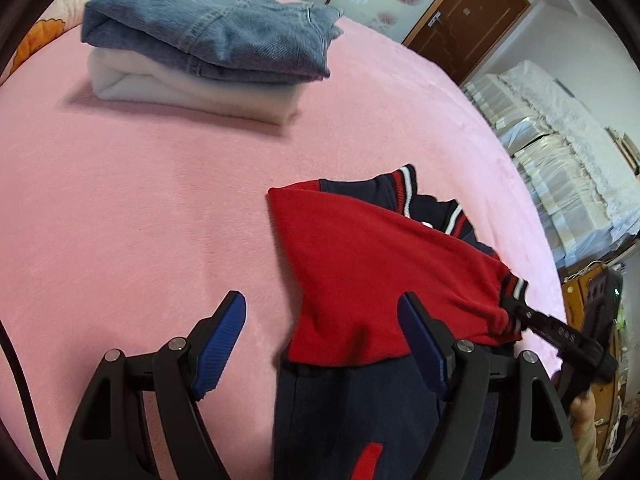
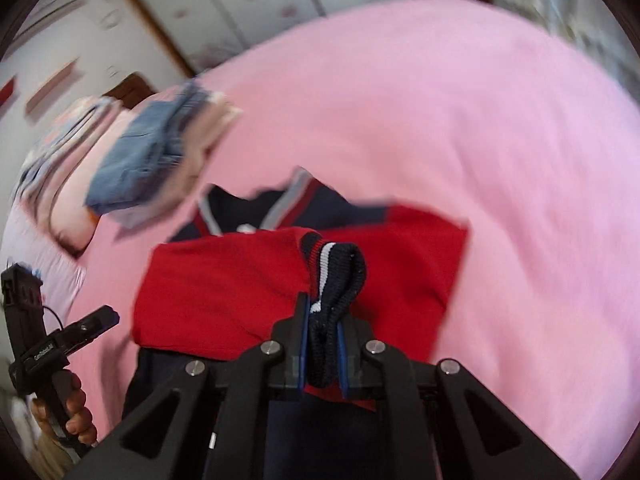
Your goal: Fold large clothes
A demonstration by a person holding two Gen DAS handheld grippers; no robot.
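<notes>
A red and navy jacket (image 1: 360, 264) lies on the pink bed (image 1: 160, 200). One red sleeve is folded across its body. My left gripper (image 1: 322, 332) is open and empty, hovering over the jacket's left edge; its right finger (image 1: 420, 344) is above the red sleeve. My right gripper (image 2: 324, 344) is shut on the sleeve's striped knit cuff (image 2: 336, 276) and holds it above the jacket (image 2: 240, 280). It also shows in the left wrist view (image 1: 516, 312), gripping the cuff (image 1: 512, 292) at the right. The right wrist view is motion-blurred.
A stack of folded clothes, blue jeans (image 1: 208, 20) on a white garment (image 1: 192, 88), lies at the far side of the bed; it also shows in the right wrist view (image 2: 148, 152). A brown door (image 1: 468, 16) and white covered furniture (image 1: 560, 140) stand beyond the bed.
</notes>
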